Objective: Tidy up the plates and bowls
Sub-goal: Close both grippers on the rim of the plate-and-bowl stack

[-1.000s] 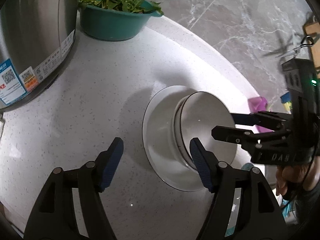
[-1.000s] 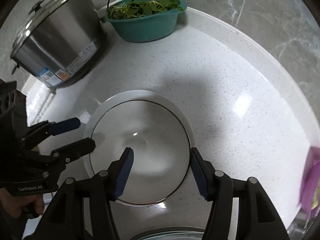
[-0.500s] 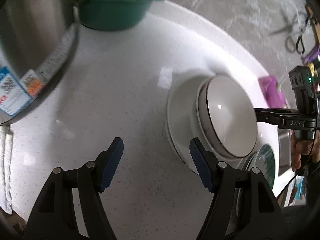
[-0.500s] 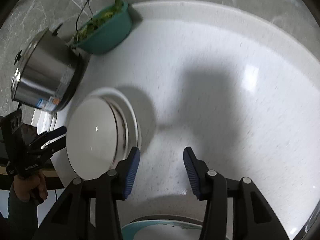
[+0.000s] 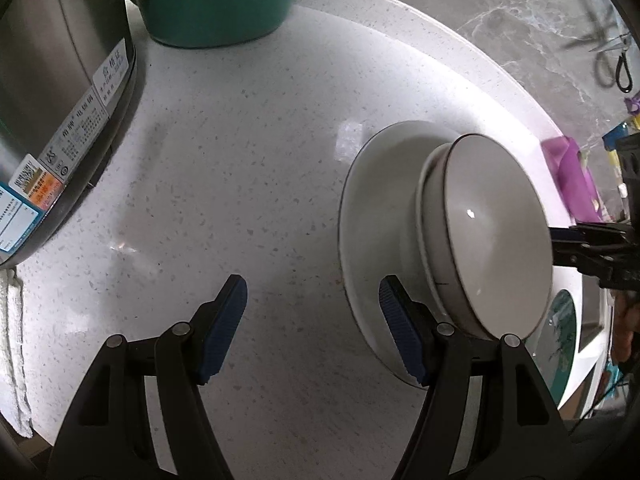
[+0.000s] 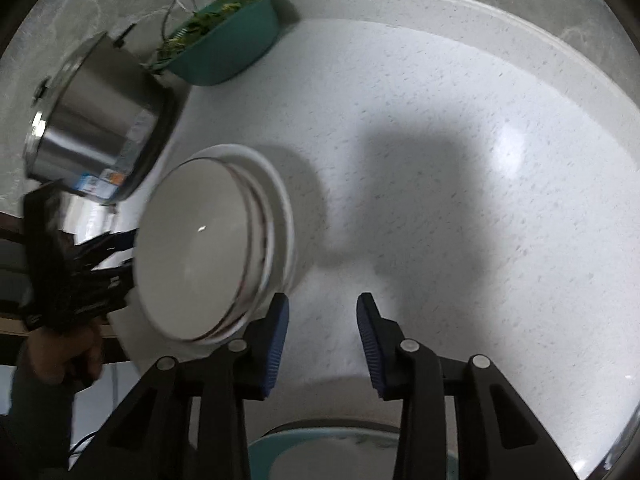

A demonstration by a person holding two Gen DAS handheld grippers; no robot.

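A stack of white bowls (image 5: 496, 232) stands on a wide white plate (image 5: 372, 220) on the speckled counter. My left gripper (image 5: 312, 332) hangs open over bare counter just left of the plate, its right finger (image 5: 400, 336) close by the plate's rim. In the right wrist view the bowls (image 6: 196, 240) and the plate (image 6: 286, 216) lie to the left of my right gripper (image 6: 323, 344). Its jaws are closing with nothing between them, above bare counter. Each gripper shows in the other's view: the right gripper (image 5: 558, 246) behind the bowls, the left gripper (image 6: 128, 250) blurred.
A steel pot (image 5: 52, 100) and a teal basin of greens (image 5: 220, 8) stand at the back left. A green-patterned plate (image 6: 340, 452) lies below my right gripper. A white towel (image 5: 12, 360) hangs at the left edge, and a purple object (image 5: 572, 176) sits by the wall.
My right gripper has slid off the bowls to their right and its jaws have narrowed. My left gripper has drawn away to the left and sunk closer to the counter, still equally wide.
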